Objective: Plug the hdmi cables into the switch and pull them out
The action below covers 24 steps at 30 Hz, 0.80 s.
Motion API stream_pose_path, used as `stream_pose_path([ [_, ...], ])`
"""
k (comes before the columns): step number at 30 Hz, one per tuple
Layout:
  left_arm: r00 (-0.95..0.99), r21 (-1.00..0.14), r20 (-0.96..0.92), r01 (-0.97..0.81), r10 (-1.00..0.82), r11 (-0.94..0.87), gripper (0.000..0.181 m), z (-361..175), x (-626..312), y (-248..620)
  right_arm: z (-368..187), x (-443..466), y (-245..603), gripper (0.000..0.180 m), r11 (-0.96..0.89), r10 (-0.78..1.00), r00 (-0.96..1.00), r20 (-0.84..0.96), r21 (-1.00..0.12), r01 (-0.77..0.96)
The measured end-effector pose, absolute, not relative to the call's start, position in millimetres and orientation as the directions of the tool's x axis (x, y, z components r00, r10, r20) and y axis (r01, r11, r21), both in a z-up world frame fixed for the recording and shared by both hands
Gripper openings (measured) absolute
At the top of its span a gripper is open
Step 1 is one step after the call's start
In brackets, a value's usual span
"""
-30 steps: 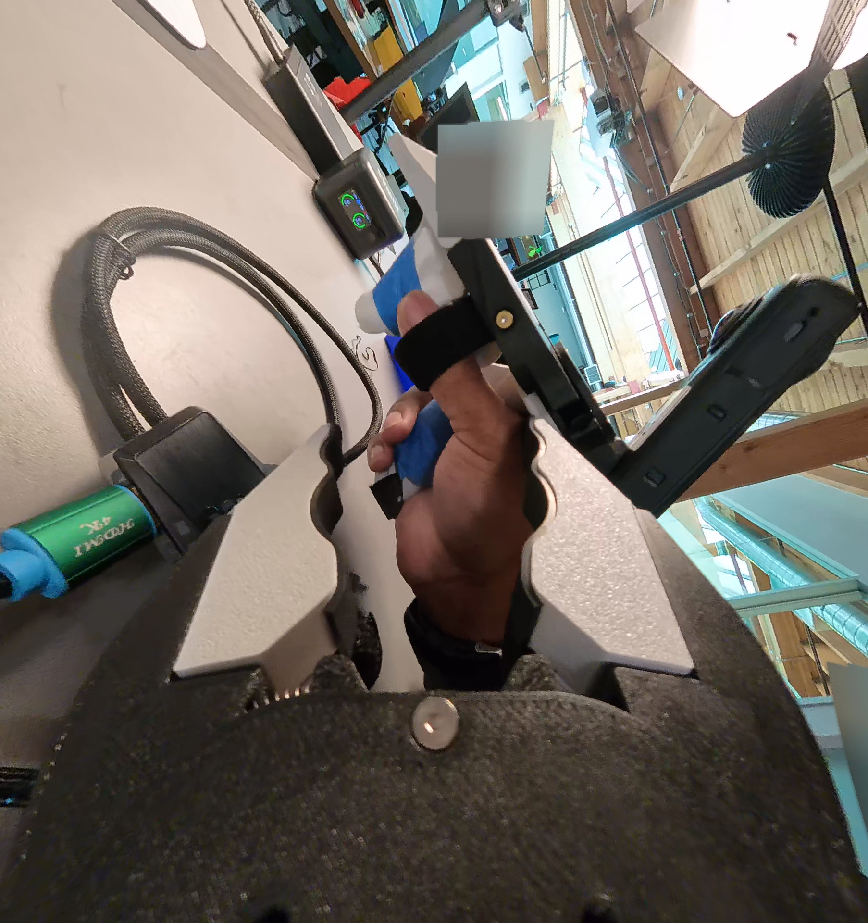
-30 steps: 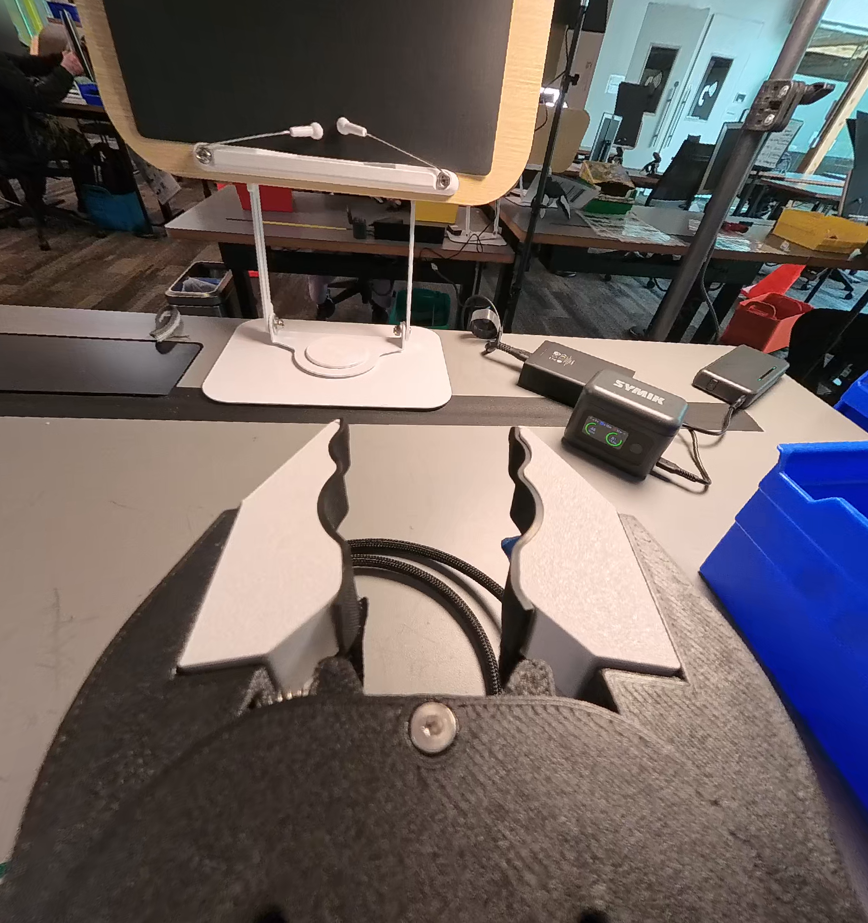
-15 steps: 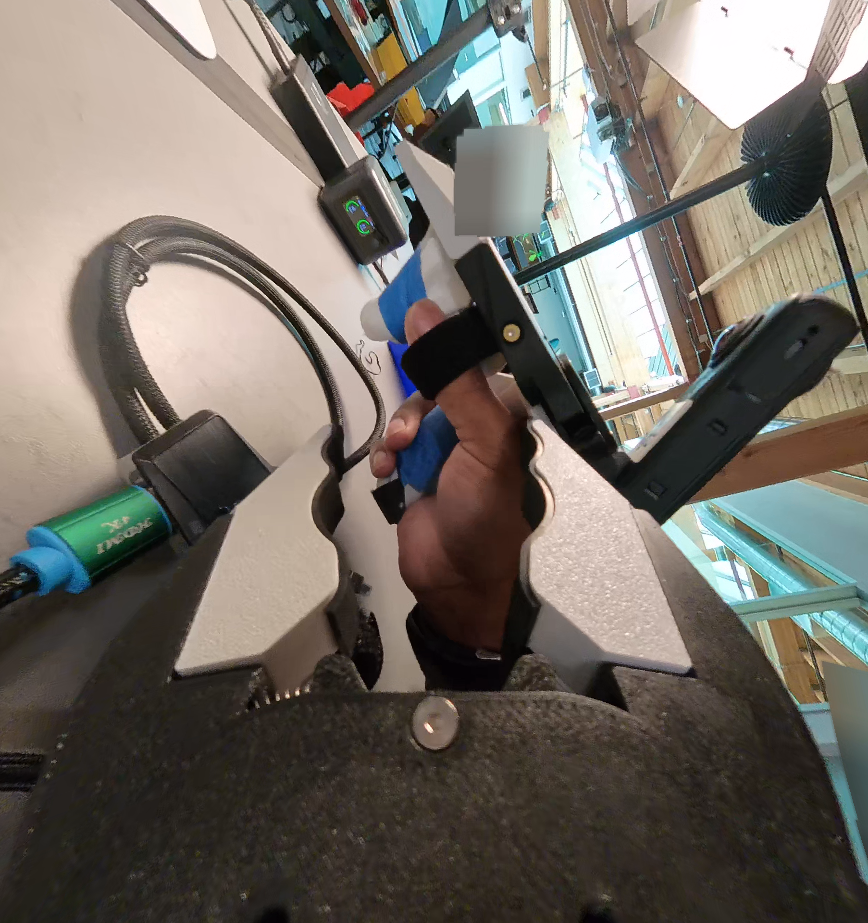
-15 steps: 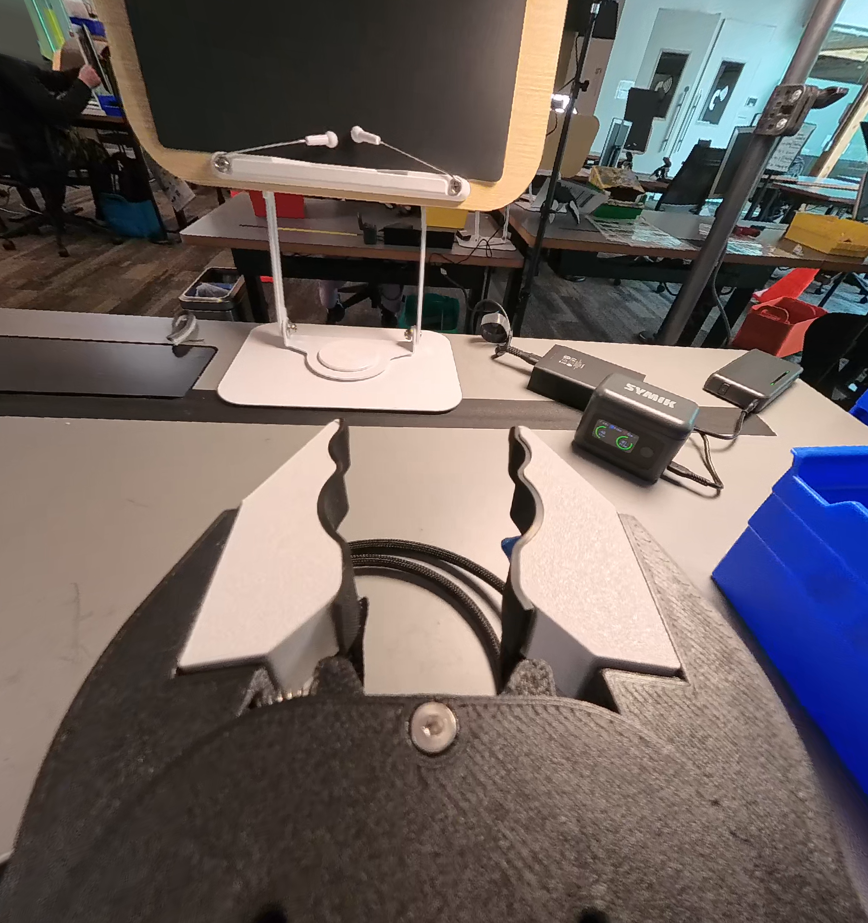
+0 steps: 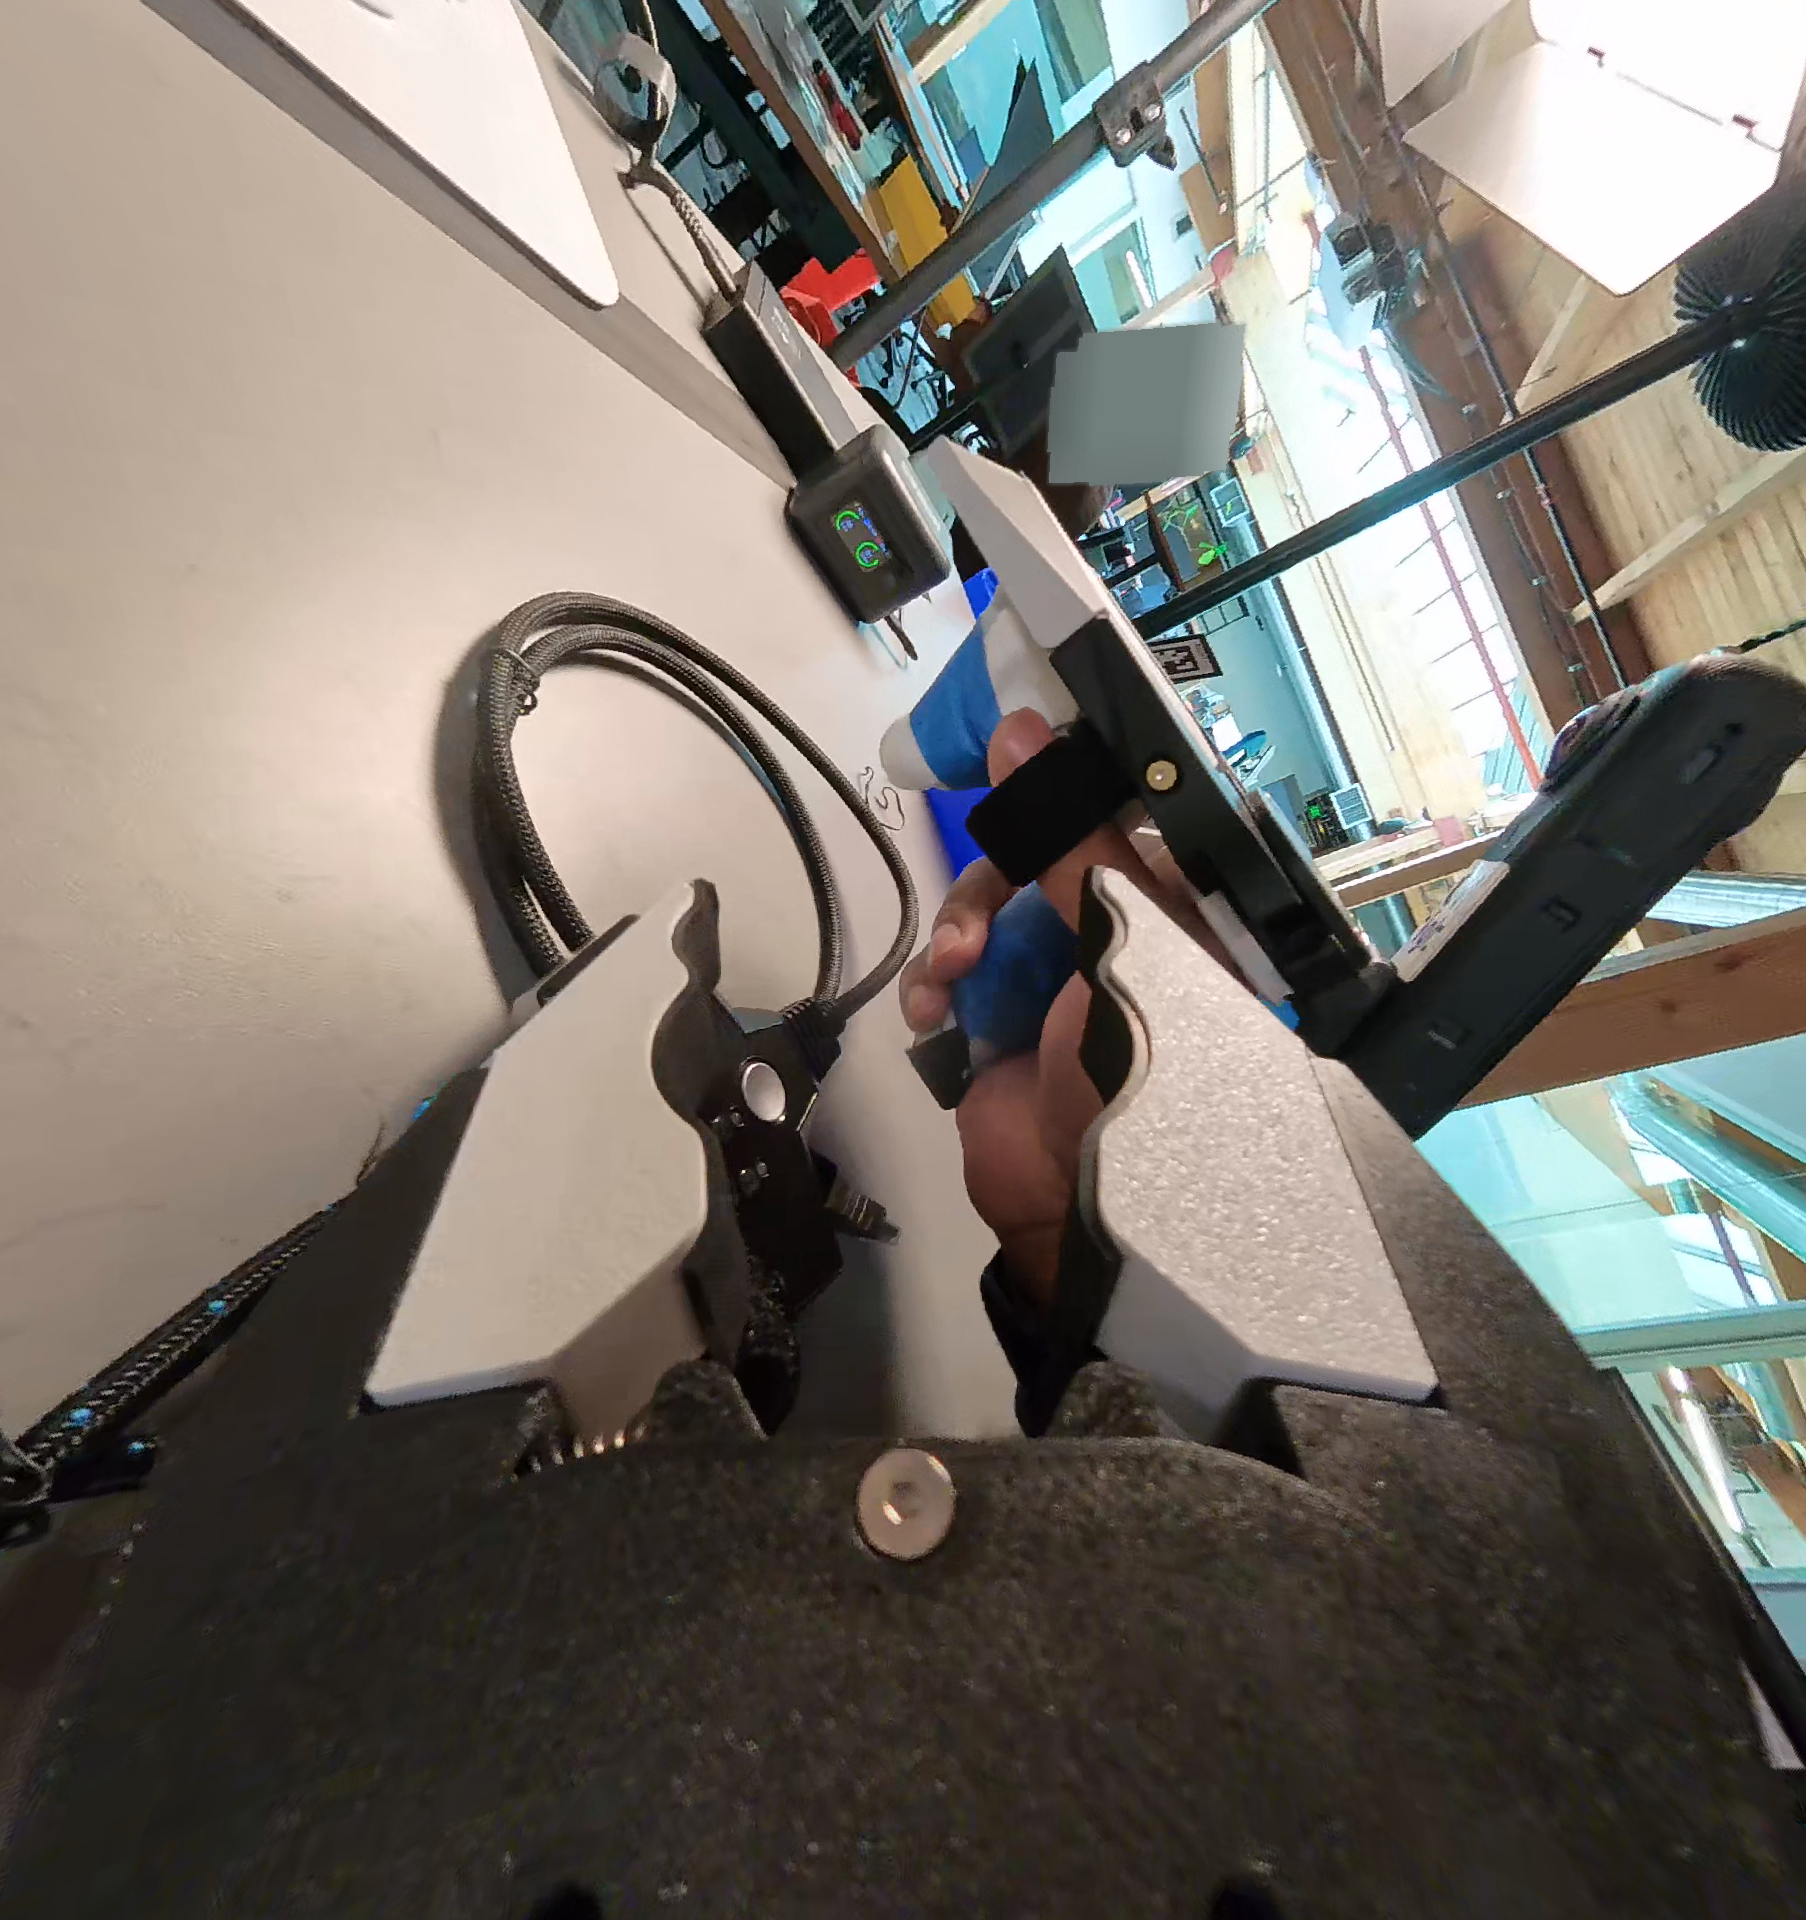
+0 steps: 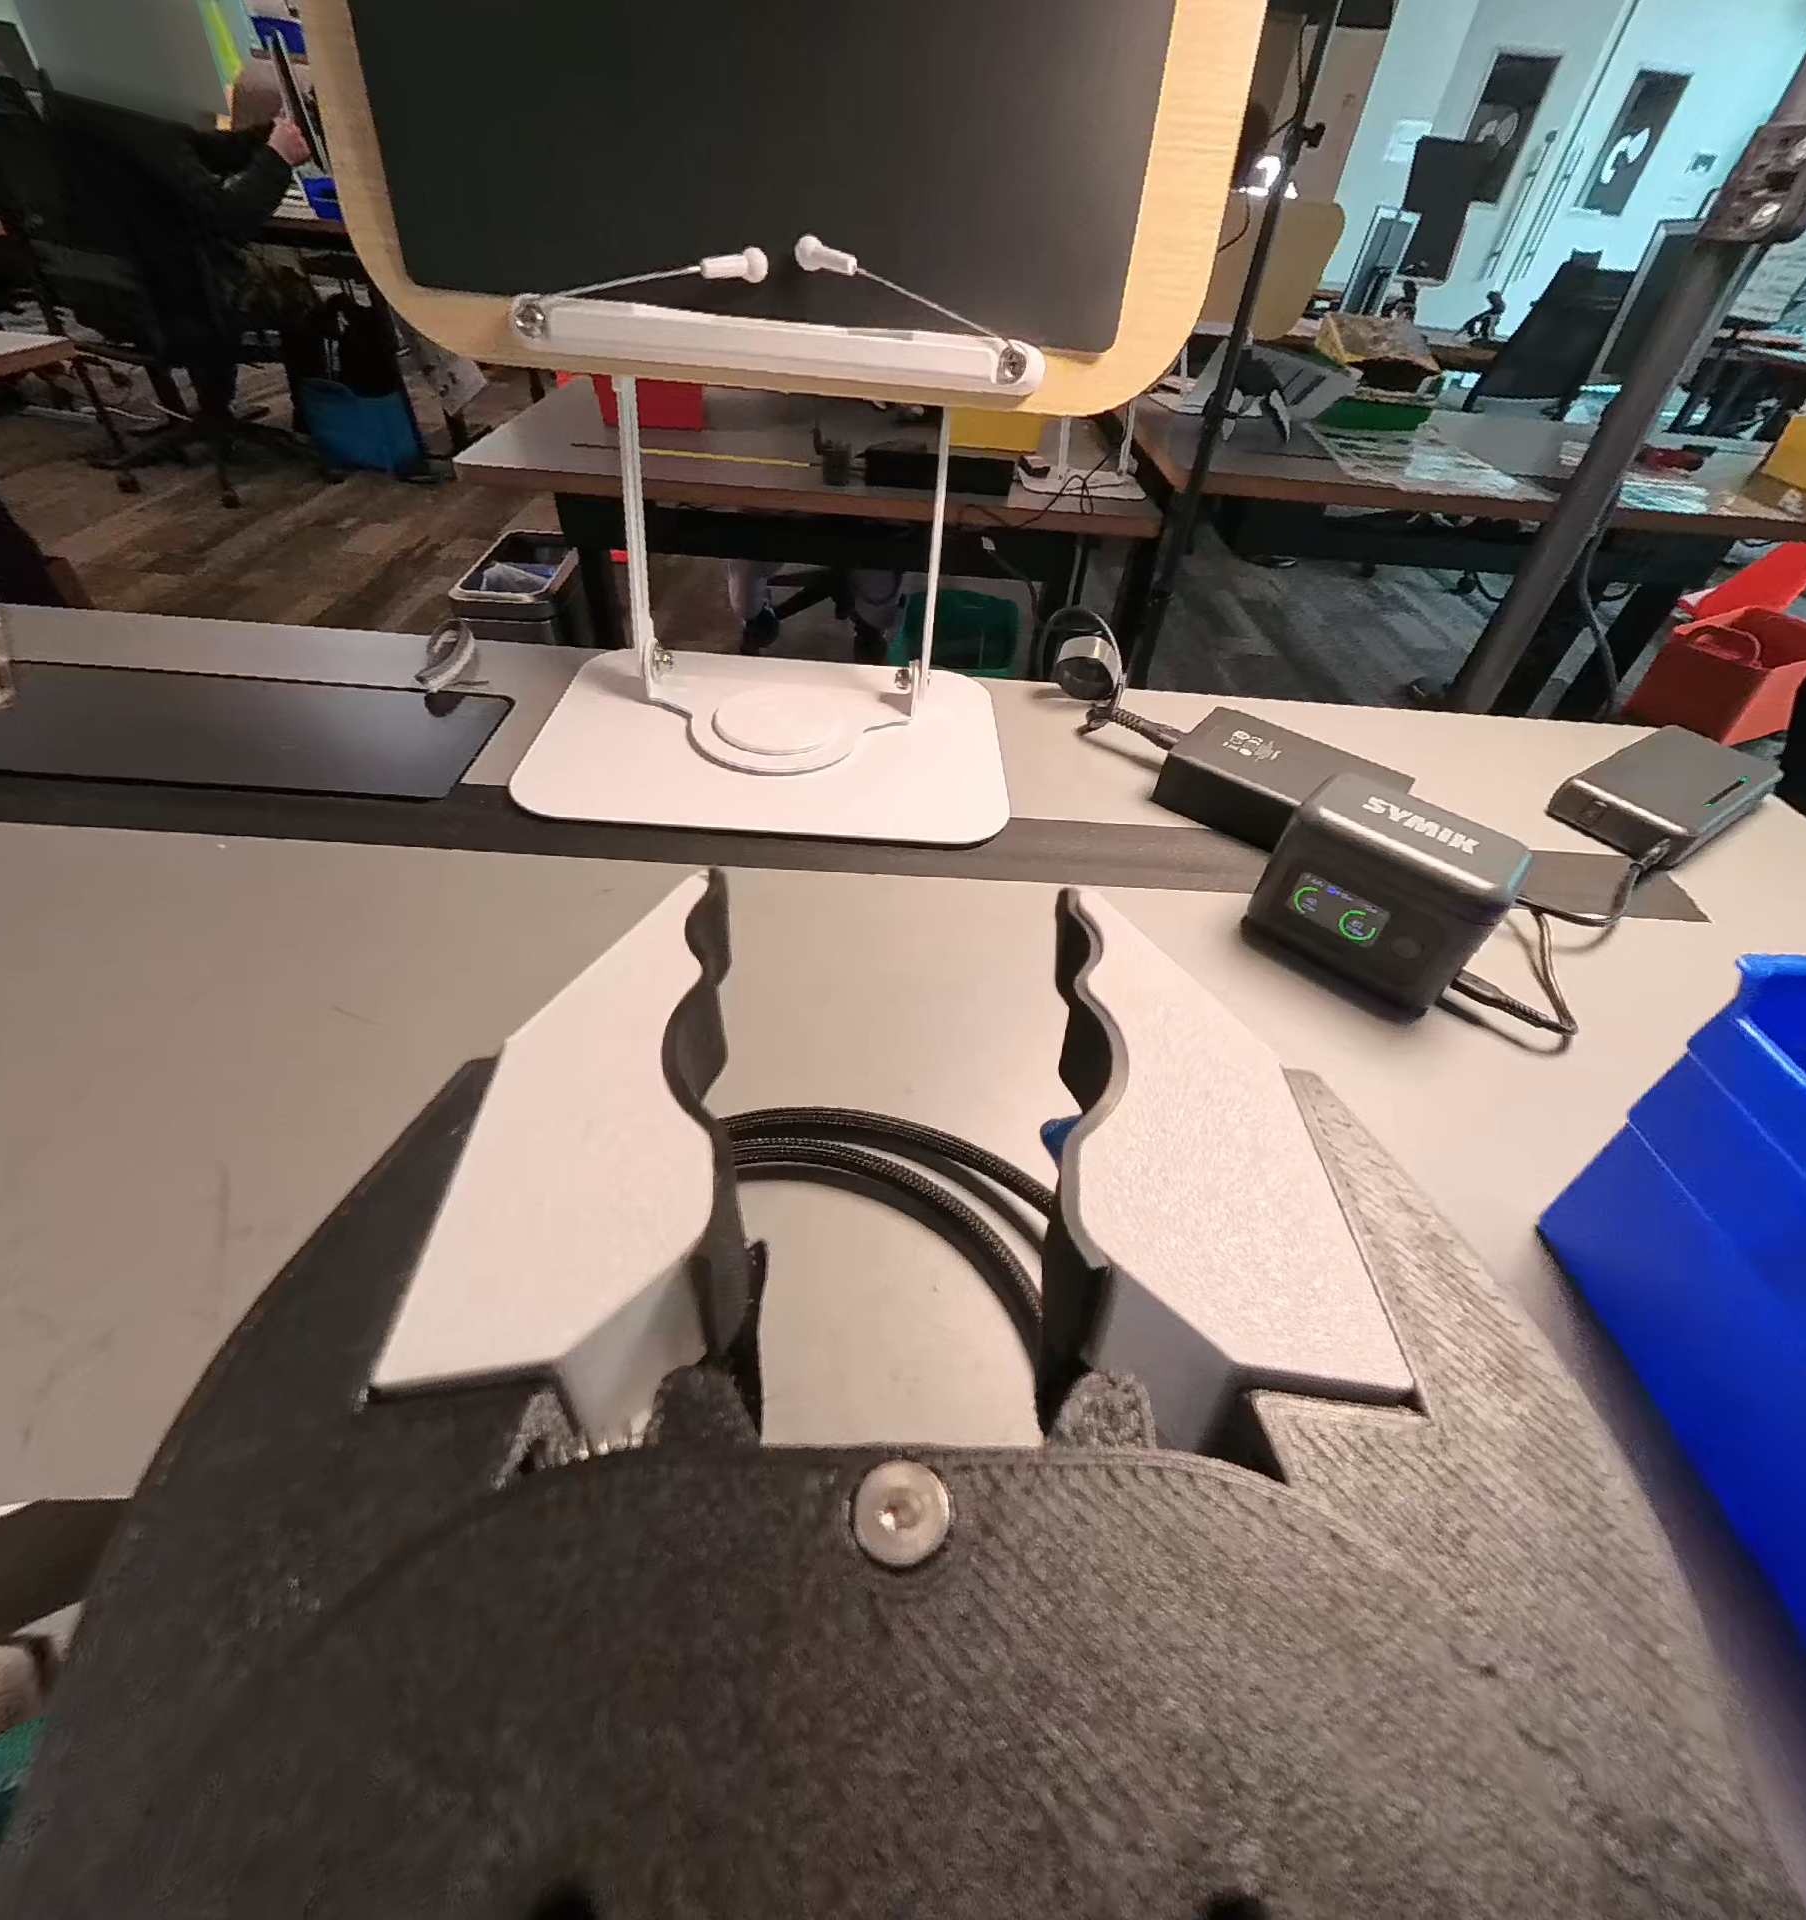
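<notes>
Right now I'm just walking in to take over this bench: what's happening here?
A person holds a gripper in each hand over a grey table. The left gripper, open, is tipped on its side by the black HDMI switch. The right gripper, also open and holding nothing, hovers over the switch's looped black braided cable.

On my grey counter (image 6: pixel 203 1039) lie a coiled black cable (image 6: pixel 878 1143), a white stand (image 6: pixel 764 769), a charger (image 6: pixel 1387 904), a black brick (image 6: pixel 1263 758) and a blue bin (image 6: pixel 1730 1226).
</notes>
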<state>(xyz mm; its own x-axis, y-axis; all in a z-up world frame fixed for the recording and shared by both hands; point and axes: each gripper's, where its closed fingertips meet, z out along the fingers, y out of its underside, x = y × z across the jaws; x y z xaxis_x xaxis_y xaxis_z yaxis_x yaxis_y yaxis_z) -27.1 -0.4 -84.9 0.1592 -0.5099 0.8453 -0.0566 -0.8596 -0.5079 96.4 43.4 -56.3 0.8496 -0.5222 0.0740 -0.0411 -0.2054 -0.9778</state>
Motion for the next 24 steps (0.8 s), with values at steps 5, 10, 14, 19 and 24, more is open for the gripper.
stream_pose_path([
  [5,0.179,-0.537,0.826,-0.043,-0.535,-0.843,0.068,-85,-31,7,-52,93,44,0.055,-0.193,-0.497,0.865,0.070,-0.981,-0.032],
  [10,0.202,-0.554,0.810,-0.040,-0.550,-0.832,0.068,-86,-35,13,-51,84,48,0.053,-0.194,-0.433,0.899,0.063,-0.981,-0.025],
  [14,0.220,-0.571,0.796,-0.037,-0.564,-0.820,0.068,-87,-38,18,-49,77,49,0.005,-0.179,-0.394,0.917,0.059,-0.984,-0.014],
  [19,0.235,-0.589,0.779,-0.043,-0.581,-0.807,0.068,-88,-40,21,-48,66,53,0.020,-0.170,-0.327,0.944,0.041,-0.985,-0.016],
  [24,0.251,-0.601,0.766,-0.048,-0.592,-0.798,0.068,-90,-42,24,-44,63,53,0.025,-0.161,-0.324,0.944,0.061,-0.987,0.009],
])
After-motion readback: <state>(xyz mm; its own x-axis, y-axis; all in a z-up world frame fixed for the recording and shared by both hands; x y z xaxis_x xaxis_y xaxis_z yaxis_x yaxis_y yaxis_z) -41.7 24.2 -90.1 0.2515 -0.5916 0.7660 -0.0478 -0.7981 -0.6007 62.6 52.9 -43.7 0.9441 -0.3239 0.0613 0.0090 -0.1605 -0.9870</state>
